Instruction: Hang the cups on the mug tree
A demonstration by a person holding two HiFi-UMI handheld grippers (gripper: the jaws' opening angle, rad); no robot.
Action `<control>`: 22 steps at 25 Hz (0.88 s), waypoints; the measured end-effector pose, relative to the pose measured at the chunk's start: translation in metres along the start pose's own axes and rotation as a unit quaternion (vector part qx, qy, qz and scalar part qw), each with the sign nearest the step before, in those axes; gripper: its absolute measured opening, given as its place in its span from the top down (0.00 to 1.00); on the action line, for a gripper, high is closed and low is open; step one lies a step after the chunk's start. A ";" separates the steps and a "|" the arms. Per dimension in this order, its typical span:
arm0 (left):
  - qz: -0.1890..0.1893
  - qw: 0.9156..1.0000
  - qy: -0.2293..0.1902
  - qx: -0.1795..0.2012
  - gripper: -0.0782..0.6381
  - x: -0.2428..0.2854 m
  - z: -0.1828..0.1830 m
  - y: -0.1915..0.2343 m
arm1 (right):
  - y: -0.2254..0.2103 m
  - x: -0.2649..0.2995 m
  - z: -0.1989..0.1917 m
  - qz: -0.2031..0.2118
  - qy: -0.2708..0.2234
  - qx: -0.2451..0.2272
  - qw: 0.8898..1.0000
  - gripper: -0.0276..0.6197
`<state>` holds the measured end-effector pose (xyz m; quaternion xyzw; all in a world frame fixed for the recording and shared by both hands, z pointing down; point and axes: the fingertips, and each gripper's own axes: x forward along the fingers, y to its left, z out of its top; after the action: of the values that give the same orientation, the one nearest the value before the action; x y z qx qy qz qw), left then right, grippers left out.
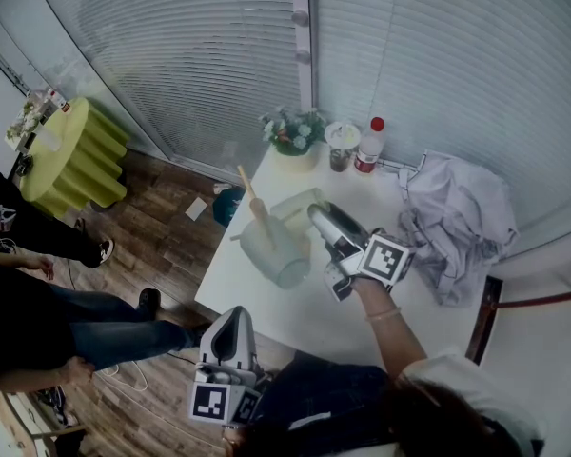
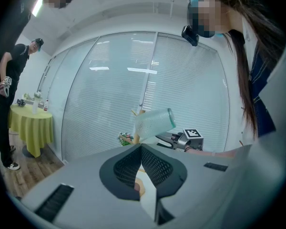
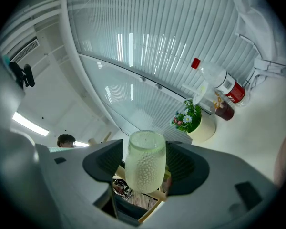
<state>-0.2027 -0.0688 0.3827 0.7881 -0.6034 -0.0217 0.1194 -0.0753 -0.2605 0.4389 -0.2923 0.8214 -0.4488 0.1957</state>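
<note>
Bystanders (image 1: 38,322) stand far left on the wood floor, next to a yellow table (image 1: 81,160) with small clutter on top, too small to name.

Your left gripper (image 1: 232,320) hangs low, off the near-left corner of the white table (image 1: 266,307). Its mesh pads (image 2: 155,166) are pressed together with nothing between them.

- tree (image 1: 252,196): a wooden post leaning up from the table's left side, with one peg end showing above the cup.
- cup (image 1: 278,251): held in the air just right of the tree. You cannot tell whether the two touch.
  - Look: pale green, translucent, with a dimpled wall. Nothing shows inside it.
  - Lie: tipped over. In the left gripper view its long axis runs near level, with a rimmed end to the right and a little higher. In the right gripper view it points straight away along the jaws. You cannot tell mouth from base.

Your right gripper (image 1: 316,231) reaches in from the cup's right. Its jaws are clamped on the cup's sides, one pad on each flank.

Along the back edge, by the blinds (image 1: 190,55):
- pot (image 1: 295,155): cream, holding small flowers and greenery.
- jar (image 1: 341,146): clear, with dark liquid in the bottom.
- bottle (image 1: 369,147): clear, red cap, red label, touching the jar.

A pale cloth (image 1: 457,227) is heaped on the table's right end.
</note>
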 end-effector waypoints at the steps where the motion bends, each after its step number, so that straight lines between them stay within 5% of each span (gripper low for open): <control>1: -0.002 1.000 -0.002 0.001 0.90 0.000 0.000 0.000 | 0.001 0.000 0.000 0.001 0.000 0.001 1.000 0.52; 22: -0.014 1.000 -0.004 0.007 0.90 -0.003 0.004 -0.017 | 0.002 -0.028 0.004 -0.032 0.006 -0.049 0.998 0.53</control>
<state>-0.1887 -0.0622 0.3744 0.7972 -0.5930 -0.0221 0.1108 -0.0530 -0.2439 0.4369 -0.3249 0.8340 -0.4155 0.1619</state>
